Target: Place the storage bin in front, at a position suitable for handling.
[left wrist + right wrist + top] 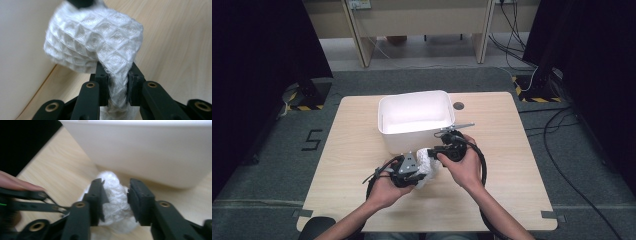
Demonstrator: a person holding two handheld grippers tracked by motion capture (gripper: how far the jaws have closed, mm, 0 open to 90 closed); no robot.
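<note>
While the person's two hands meet just in front of a white bin (414, 120) on a wooden table (352, 150), the left gripper (117, 83) pinches a white waffle-textured cloth (100, 42) firmly between its jaws. The right gripper (116, 200) stands partly open around the same cloth, its pads not pressing it. The cloth sits bunched between both grippers, close beside the bin's near wall.

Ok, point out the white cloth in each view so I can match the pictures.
High view: the white cloth is low of centre, between the two grippers, in front of the white bin.
Left gripper view: it is at centre, its tail pinched between the jaws.
Right gripper view: it is low of centre, between the jaws.
Shared landmark: the white bin.
</note>
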